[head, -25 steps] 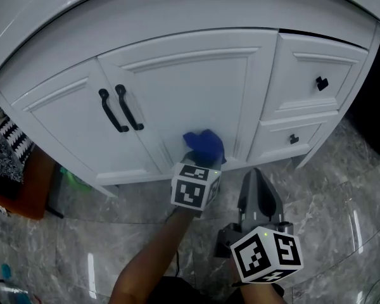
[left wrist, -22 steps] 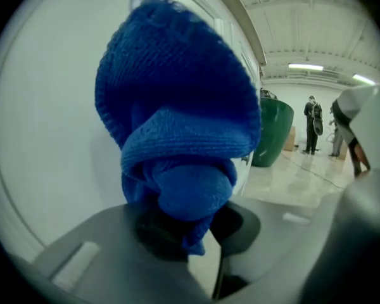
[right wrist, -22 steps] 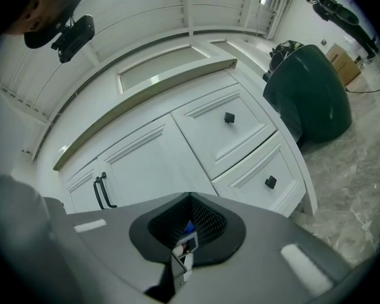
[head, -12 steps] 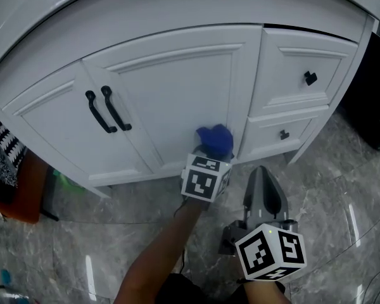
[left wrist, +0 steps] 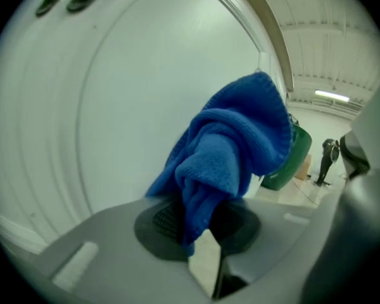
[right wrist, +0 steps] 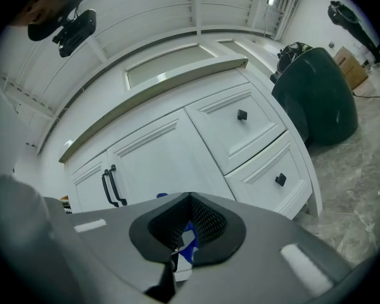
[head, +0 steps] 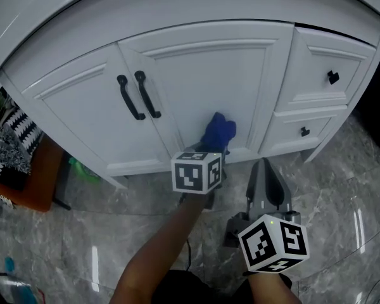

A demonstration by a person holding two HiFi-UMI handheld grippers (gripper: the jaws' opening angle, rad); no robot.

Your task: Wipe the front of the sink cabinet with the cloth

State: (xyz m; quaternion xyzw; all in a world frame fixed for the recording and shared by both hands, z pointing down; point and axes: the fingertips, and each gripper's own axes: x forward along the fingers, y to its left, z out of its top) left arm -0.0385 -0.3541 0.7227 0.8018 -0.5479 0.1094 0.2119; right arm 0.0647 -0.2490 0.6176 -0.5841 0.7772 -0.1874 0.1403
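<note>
The white sink cabinet [head: 82,106] is filling the upper part of the head view, and below it the grey marble floor [head: 342,170] is spreading out. The cabinet is showing two doors with a pair of black handles [head: 139,97] at the middle, and two drawers [head: 332,75] at the right side. In the right gripper view a dark green bin [right wrist: 316,100] is standing beside the cabinet.

The left gripper [head: 209,152] is reaching to the lower part of the right door [head: 202,81]. Its jaws are closing on the blue cloth [head: 218,132], which is bunching up above them and is pressing against the door panel, near the lower right corner. In the left gripper view the cloth [left wrist: 234,151] is rising out from between the jaws of this gripper [left wrist: 199,223], with the white panel just behind it.

The right gripper [head: 264,166] is hanging over the floor, to the right of the left one and apart from the cabinet. Its jaws are closed together and are gripping nothing; it is pointing toward the cabinet front [right wrist: 183,233].
</note>
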